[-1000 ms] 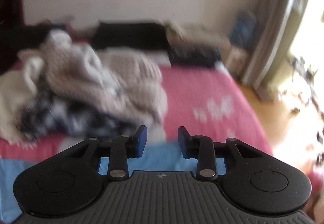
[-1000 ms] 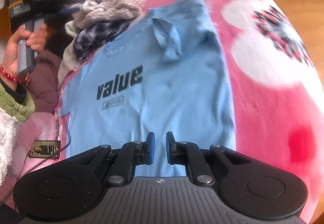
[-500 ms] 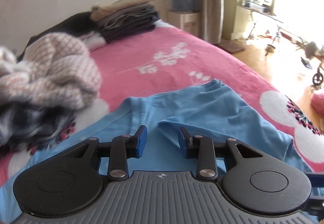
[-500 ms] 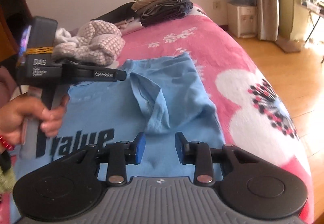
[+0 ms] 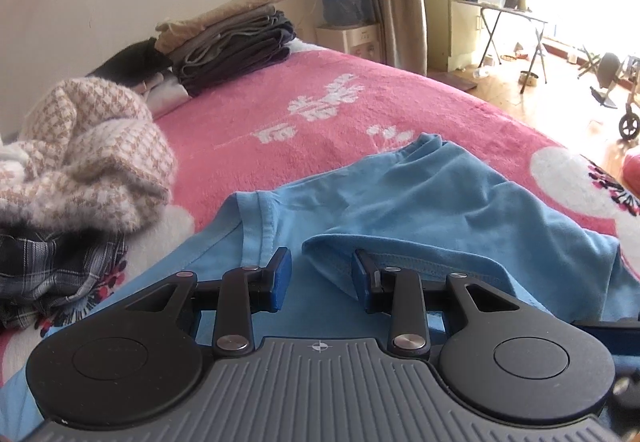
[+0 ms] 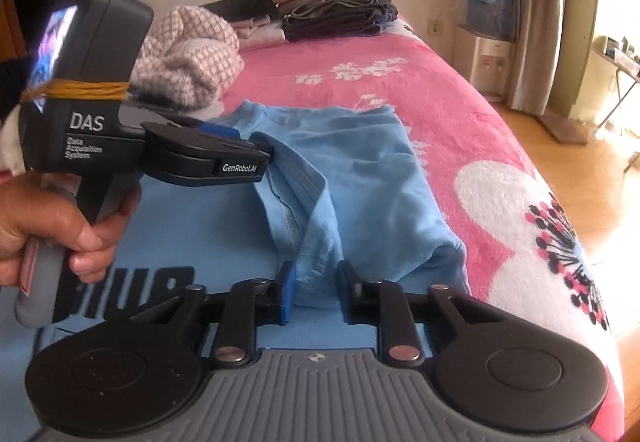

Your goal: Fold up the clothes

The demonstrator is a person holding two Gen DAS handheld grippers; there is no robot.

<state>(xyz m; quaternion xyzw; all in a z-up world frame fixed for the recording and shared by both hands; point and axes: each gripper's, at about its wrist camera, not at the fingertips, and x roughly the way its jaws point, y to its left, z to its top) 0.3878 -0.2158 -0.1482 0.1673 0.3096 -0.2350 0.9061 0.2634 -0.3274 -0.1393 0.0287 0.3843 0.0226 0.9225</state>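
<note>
A light blue T-shirt (image 5: 460, 194) with dark lettering (image 6: 132, 290) lies flat on the pink bed (image 5: 320, 90), one sleeve (image 6: 308, 202) folded over the chest. My left gripper (image 5: 320, 276) hovers low over the folded sleeve's hem (image 5: 332, 262), which lies between its blue pads with gaps on both sides. In the right wrist view the left gripper (image 6: 266, 158) points at the sleeve's upper end, held by a hand (image 6: 60, 226). My right gripper (image 6: 316, 286) is closing on the sleeve's lower fold (image 6: 318, 266), cloth filling the gap between its pads.
A heap of unfolded clothes (image 5: 92, 162), a checked knit on top, lies at the left. A stack of folded clothes (image 5: 232, 42) rests by the wall. The bed's right edge drops to a wooden floor (image 6: 580, 146) with a water dispenser (image 6: 488, 42).
The left view swung down from the clothes heap to the T-shirt sleeve. The right gripper moved up the shirt to the folded sleeve, opened wide, then narrowed around the cloth.
</note>
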